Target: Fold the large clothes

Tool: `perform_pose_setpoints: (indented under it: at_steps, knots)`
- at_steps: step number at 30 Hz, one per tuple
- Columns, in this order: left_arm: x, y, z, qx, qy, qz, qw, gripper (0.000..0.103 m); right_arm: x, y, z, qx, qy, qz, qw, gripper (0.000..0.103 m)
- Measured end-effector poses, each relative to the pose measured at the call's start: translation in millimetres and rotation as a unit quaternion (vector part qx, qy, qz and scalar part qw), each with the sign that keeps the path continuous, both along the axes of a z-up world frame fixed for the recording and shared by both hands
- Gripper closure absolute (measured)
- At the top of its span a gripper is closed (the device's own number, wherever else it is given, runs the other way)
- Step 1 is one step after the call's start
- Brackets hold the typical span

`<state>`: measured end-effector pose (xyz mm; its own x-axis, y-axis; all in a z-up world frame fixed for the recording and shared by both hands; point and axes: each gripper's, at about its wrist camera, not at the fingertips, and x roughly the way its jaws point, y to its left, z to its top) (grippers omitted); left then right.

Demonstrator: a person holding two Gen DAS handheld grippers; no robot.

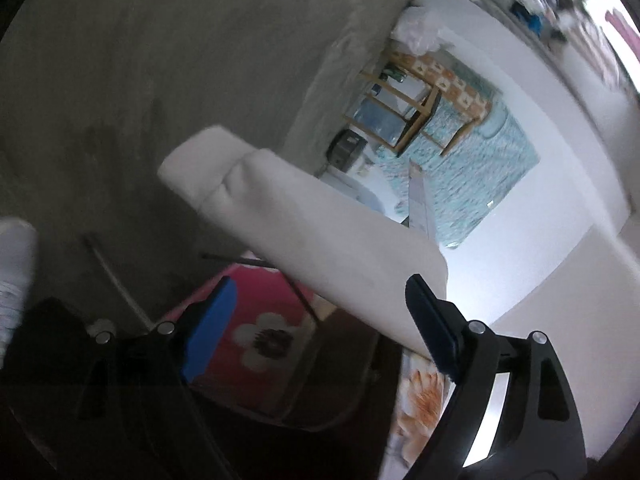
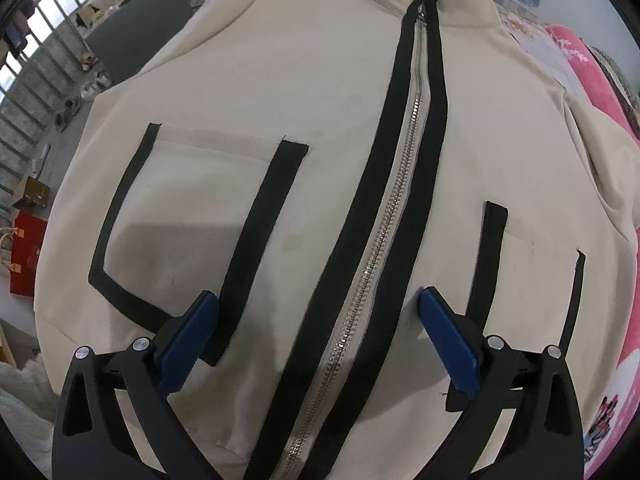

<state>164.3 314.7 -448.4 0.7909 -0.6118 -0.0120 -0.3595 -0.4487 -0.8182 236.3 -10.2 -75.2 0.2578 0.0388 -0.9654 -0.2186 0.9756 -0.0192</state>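
Note:
A cream jacket (image 2: 312, 92) with black trim lies flat, front side up, and fills the right wrist view. Its silver zipper (image 2: 400, 184) is closed and runs up to the collar. Black-edged pockets (image 2: 192, 216) sit on either side. My right gripper (image 2: 317, 294) points down over the lower front, open, with its blue pads astride the zipper and nothing clamped. In the tilted left wrist view, a cream sleeve (image 1: 304, 216) stretches slantwise ahead of my left gripper (image 1: 320, 284). That gripper is wide open; the sleeve's edge passes behind one finger (image 1: 432, 328), and neither pad presses on it.
A pink flowered blanket (image 1: 260, 320) lies under the sleeve and also shows at the jacket's right (image 2: 580, 64). A white shoe (image 1: 12, 264) stands on the grey concrete floor (image 1: 140, 60). A wooden shelf (image 1: 400, 108) is farther off. A red bag (image 2: 26, 256) sits left of the jacket.

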Motion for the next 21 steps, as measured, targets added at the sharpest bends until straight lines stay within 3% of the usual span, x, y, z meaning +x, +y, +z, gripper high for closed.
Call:
perform_pose_setpoints:
  at_steps: [7, 11, 16, 17, 20, 21]
  knots:
    - [8, -57, -26, -0.086, -0.03, 0.019, 0.9956, 0.02, 9, 3, -1, -0.01, 0.018, -0.014, 1.0, 0.006]
    - [21, -64, -40, -0.092, -0.048, 0.037, 0.9939, 0.02, 10, 5, 0, -0.017, 0.015, -0.02, 1.0, 0.006]
    - [38, -75, -62, -0.092, -0.007, 0.027, 0.9953, 0.021, 9, 14, 2, -0.024, 0.012, -0.022, 0.999, 0.006]
    - [38, -73, -64, -0.088, -0.006, 0.026, 0.9958, 0.022, 8, 16, 1, -0.024, 0.011, -0.022, 0.999, 0.006]
    - [48, -66, -65, -0.046, 0.007, 0.011, 0.9988, 0.042, 6, 19, 1, -0.025, 0.011, -0.024, 0.999, 0.006]
    - [50, -63, -66, -0.038, 0.01, 0.006, 0.9992, 0.054, 6, 21, 2, -0.027, 0.009, -0.023, 0.999, 0.006]
